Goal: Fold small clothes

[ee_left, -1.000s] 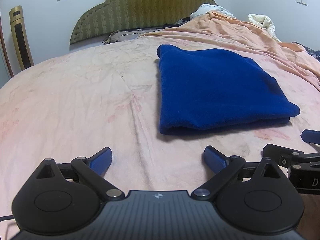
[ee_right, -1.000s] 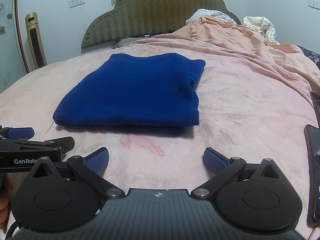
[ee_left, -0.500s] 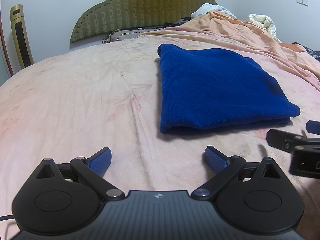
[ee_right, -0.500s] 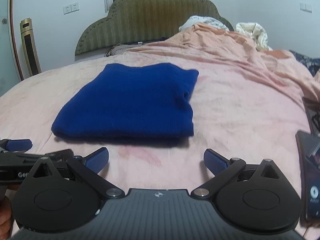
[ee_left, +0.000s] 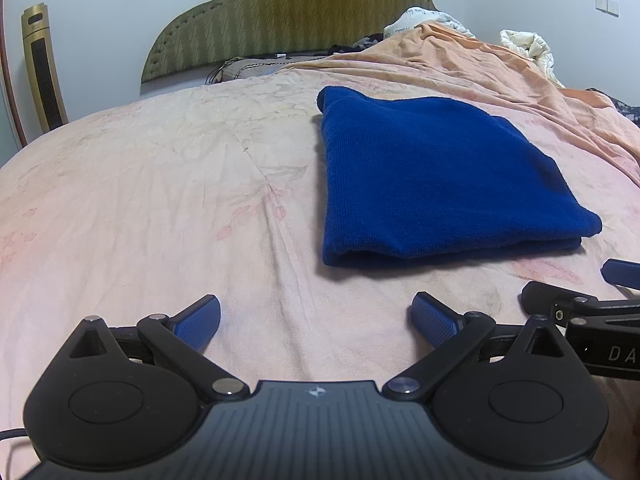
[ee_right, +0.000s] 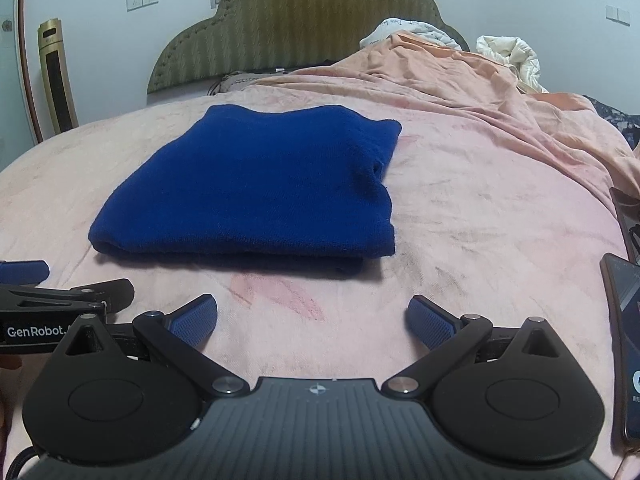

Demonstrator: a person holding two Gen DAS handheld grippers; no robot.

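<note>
Two tools in view, both with fingers spread wide and gripping nothing. Left tool sits low centre of its own frame above the pink bedsheet; right tool likewise in its frame.

Blue folded garment lies flat on the bed, centre-right in the left wrist view, centre-left in the right wrist view, apart from both tools.

Change vs 0.5 s ago: garment unmoved and fold unchanged. In the left view the right tool at the right edge sits slightly lower and reaches further in. Right view has shifted a little; the garment sits slightly higher in frame.

Hard to make out: the right tool is cut off by the right frame edge in the left view; the left tool is cut off at the left edge in the right view. A phone at the right edge is only partly in frame. Underside layers of the garment are hidden.
</note>
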